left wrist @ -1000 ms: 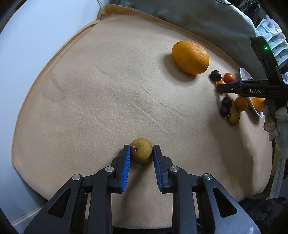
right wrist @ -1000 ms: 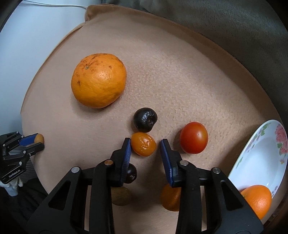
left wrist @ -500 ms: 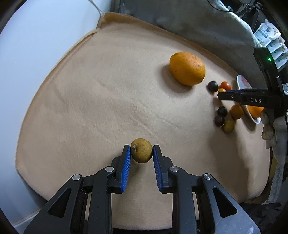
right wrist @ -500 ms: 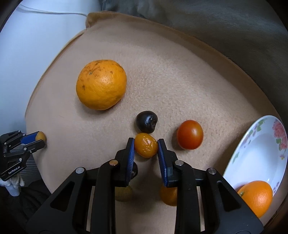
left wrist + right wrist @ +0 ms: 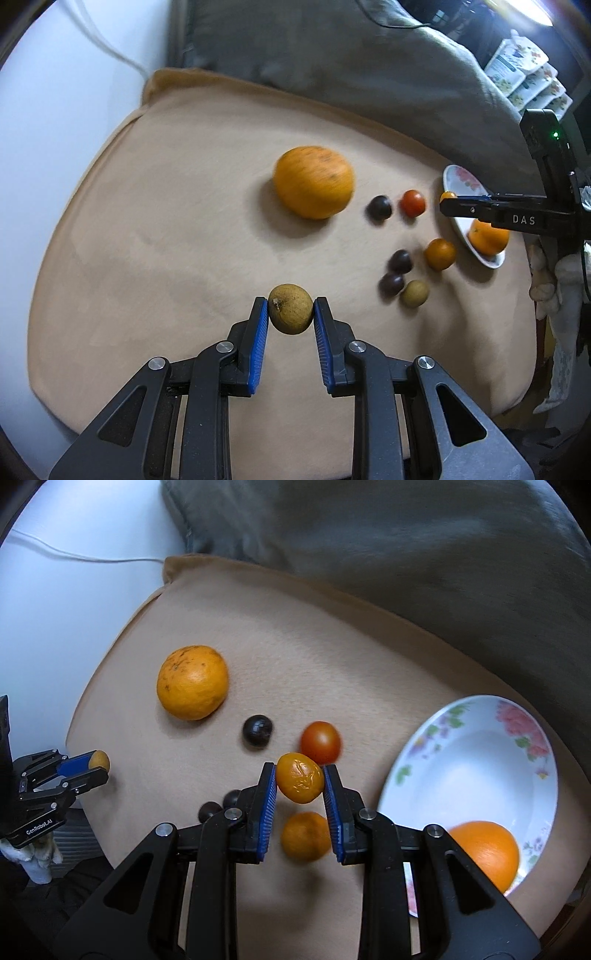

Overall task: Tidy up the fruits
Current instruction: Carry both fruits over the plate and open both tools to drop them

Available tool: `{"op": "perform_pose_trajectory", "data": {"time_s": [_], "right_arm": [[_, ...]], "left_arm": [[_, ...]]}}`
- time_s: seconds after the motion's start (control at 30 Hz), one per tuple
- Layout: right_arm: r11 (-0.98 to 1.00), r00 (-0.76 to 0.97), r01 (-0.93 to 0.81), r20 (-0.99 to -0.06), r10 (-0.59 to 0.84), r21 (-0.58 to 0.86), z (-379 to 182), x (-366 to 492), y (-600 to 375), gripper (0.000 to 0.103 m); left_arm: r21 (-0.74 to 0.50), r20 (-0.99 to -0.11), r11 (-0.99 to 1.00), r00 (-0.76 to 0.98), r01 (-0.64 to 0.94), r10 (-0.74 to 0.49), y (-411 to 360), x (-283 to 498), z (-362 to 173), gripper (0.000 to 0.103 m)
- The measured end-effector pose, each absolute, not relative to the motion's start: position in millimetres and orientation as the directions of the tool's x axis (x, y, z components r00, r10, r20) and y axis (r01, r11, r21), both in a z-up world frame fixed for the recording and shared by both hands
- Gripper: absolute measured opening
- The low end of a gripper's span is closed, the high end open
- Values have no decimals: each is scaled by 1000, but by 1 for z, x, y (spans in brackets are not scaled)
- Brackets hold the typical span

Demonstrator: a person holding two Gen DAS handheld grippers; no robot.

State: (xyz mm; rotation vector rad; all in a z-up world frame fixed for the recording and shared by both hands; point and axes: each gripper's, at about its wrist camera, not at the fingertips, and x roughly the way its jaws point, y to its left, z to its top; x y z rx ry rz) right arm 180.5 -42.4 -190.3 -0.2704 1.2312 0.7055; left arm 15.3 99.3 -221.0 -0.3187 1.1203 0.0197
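Aloft: left gripper (image 5: 291, 313) clamped on brown fruit (image 5: 290, 308), above bare beige cloth (image 5: 147, 229). Right gripper (image 5: 300, 783) pinching wrinkled orange fruit (image 5: 300, 782), raised just beside floral bowl (image 5: 476, 738) rim. Open cloth left of big orange (image 5: 192, 682); small fruits crowded near bowl. Another orange (image 5: 487, 853) in bowl.

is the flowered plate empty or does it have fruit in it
Not empty: the plate holds one orange near its lower rim; the rest of its white inside is bare.
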Motion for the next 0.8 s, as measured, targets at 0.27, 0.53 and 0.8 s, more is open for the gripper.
{"op": "perform_pose_trajectory", "data": {"time_s": [0.27,0.53,0.8], "right_arm": [[792,195,-584,-917,347,176,-175,186,-82,26],[824,232,-539,-910,344,174,-166,196,-111,26],[852,264,-496,-906,332,168,-164,205,-139,26]], "left_arm": [[-253,-872,963,453,-93,-185,72,42,-210,23],[-260,-857,966,462,-3,-229,38,69,-199,23],[-253,-846,965,466,72,-257,5,91,-190,23]]}}
